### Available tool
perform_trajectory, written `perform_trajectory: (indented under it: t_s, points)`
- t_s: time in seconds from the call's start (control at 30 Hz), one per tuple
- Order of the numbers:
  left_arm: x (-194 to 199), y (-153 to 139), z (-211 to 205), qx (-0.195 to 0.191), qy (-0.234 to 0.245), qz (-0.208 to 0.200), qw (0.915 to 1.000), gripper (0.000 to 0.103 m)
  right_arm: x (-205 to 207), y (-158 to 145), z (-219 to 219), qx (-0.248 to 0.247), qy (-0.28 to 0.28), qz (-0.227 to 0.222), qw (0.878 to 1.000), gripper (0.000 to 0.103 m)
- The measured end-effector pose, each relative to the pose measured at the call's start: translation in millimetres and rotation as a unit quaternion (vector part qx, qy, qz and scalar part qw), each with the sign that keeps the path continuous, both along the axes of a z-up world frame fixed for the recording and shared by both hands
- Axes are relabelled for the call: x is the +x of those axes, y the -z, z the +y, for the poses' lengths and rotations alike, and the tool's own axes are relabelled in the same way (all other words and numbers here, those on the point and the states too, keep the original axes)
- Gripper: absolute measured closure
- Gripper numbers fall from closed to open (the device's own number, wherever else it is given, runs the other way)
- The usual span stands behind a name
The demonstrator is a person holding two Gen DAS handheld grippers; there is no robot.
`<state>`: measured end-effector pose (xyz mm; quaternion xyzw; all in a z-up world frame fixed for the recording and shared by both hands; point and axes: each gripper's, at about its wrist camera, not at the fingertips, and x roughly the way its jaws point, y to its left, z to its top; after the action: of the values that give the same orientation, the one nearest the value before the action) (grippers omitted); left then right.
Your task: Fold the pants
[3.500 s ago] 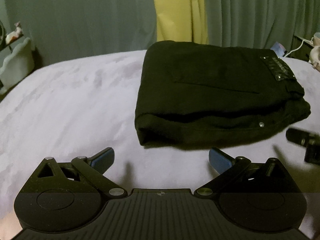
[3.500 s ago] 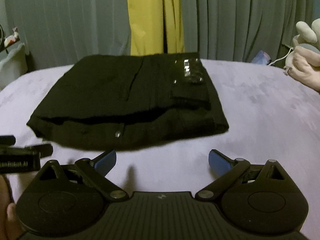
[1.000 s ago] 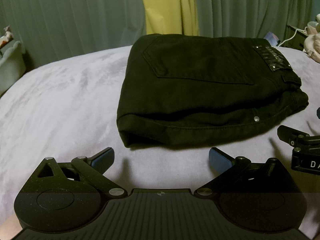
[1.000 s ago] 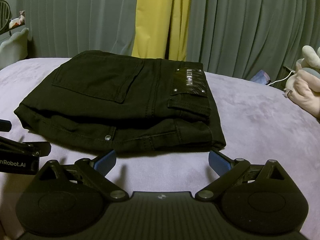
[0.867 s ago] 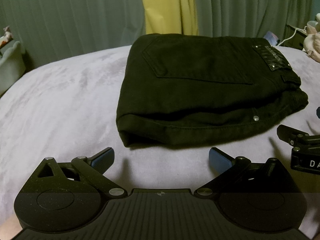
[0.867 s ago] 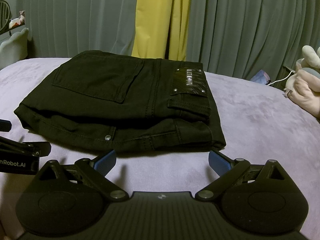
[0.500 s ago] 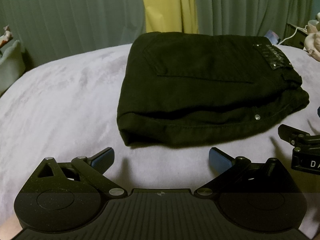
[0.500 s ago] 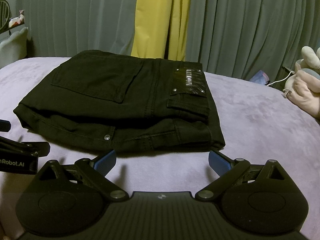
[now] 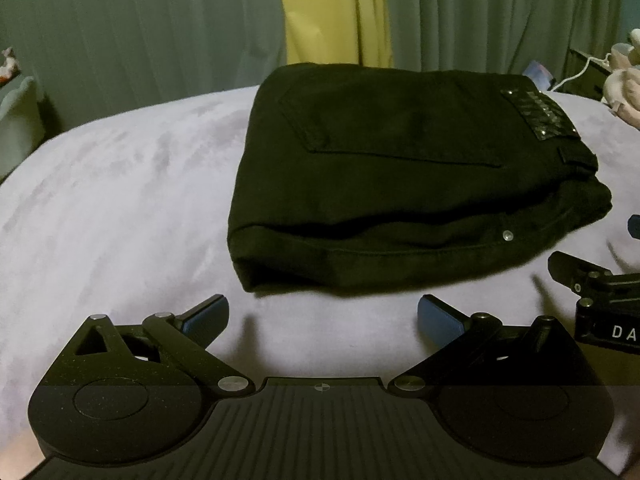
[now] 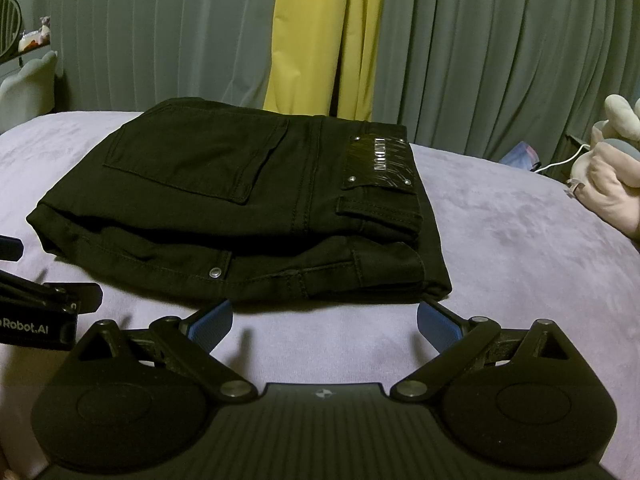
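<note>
Pants (image 9: 400, 184) sit folded into a compact black stack on the lavender bedspread (image 9: 120, 200), back pocket and waistband patch (image 10: 378, 162) facing up, a rivet showing on the near edge. Left gripper (image 9: 322, 316) is low over the bedspread just short of the stack's near edge, jaws wide, nothing between the blue pads (image 9: 204, 314). Right gripper (image 10: 324, 318) is likewise spread wide and empty; its blue pads (image 10: 438, 326) are right at the stack's near edge, and contact cannot be told from this angle. Each gripper shows at the edge of the other's view: right one at the far right of the left wrist view, left one at the far left of the right wrist view. Grey-green curtains (image 10: 500, 40) with a yellow panel (image 10: 320, 36) hang behind the bed. A pale plush toy (image 10: 612, 176) lies at the right edge, with a white cable (image 10: 560, 162) beside it.
</note>
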<state>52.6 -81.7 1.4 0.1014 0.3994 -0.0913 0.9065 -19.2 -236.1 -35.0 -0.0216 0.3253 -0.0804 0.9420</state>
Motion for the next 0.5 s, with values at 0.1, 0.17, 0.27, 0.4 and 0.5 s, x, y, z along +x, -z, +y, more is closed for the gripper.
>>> perform_trajectory:
  t_s: [0.1,0.17,0.27,0.4,0.5]
  points:
    - [1.1,0.3,1.1,-0.004,0.000,0.005,1.0000,0.000,0.1,0.1,-0.1,0.000,0.000,0.001,1.000,0.004]
    - [0.3,0.2,0.0,-0.004,0.000,0.004,1.0000,0.000,-0.1,0.1,0.3,-0.001,0.000,0.001,1.000,0.004]
    - [-0.9,0.0,-1.3,0.000,0.002,0.001,1.0000,0.000,0.1,0.0,1.0,-0.001,0.000,0.001,1.000,0.004]
    - [-1.3,0.4,-2.4,0.000,0.007,0.003,1.0000,0.000,0.1,0.2,1.5,-0.002,0.000,0.002,1.000,0.004]
    - [-1.3,0.5,-2.2,-0.002,0.009,0.005,0.9999,0.000,0.0,0.4,1.7,-0.002,0.000,0.002,1.000,0.004]
